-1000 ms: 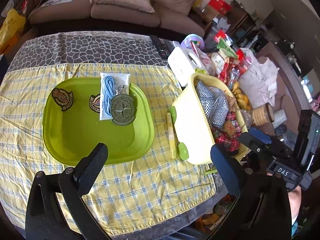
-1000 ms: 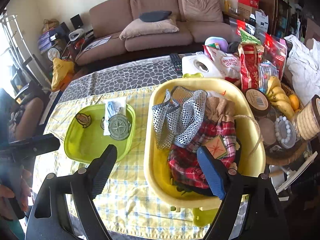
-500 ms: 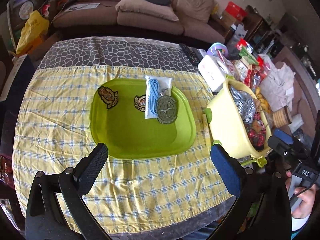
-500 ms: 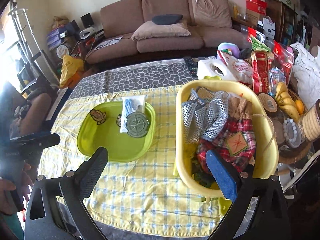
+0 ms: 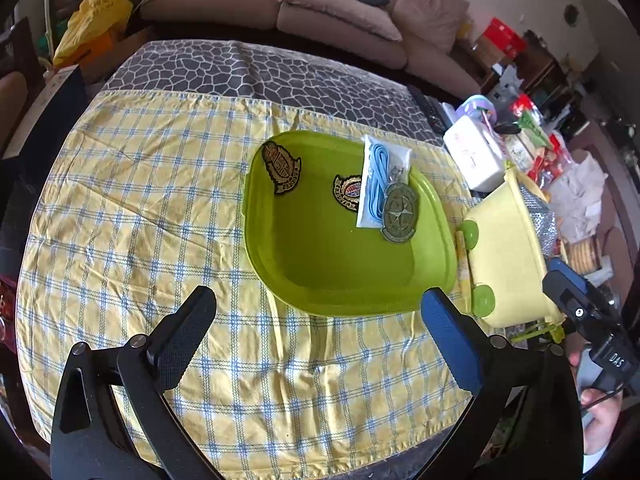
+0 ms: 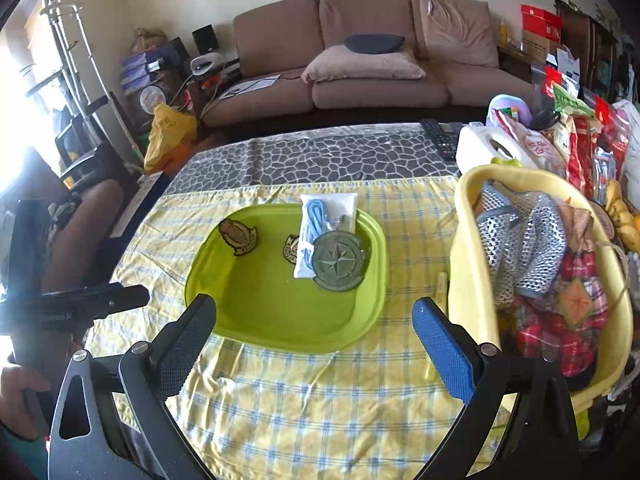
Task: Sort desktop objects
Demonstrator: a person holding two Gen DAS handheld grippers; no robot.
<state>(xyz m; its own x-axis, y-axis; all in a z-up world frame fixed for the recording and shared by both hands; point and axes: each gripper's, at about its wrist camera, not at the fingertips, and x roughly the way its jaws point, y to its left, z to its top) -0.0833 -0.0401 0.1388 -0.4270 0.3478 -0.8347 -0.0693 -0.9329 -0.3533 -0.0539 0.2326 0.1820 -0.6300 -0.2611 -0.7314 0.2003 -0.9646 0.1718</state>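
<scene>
A lime green tray (image 5: 280,264) lies on the checked cloth. It holds two crest patches (image 5: 281,173) (image 5: 347,196), a round compass patch (image 5: 399,213) and a clear bag with a blue cord (image 5: 378,184). Right of it stands a yellow tub (image 6: 468,272) filled with a grey mesh bag (image 6: 520,236) and a red plaid pouch (image 6: 560,320). My left gripper (image 5: 316,312) hovers open over the tray's near edge, nothing between its fingers. My right gripper (image 6: 314,312) is open and empty too, in front of the tray (image 6: 260,304), with the tub at its right finger.
A yellow stick (image 5: 462,256) lies between tray and tub. A white tissue box (image 5: 474,156), a remote (image 5: 430,110), snack bags (image 6: 580,148) and bananas (image 6: 624,220) crowd the table's right side. A brown sofa (image 6: 360,72) stands behind. The cloth left of the tray is bare.
Both grippers have shifted left and lower. The right one has left the yellow tub and now faces the tray, its jaws a little wider. The tray has slid rightward in the left view.
</scene>
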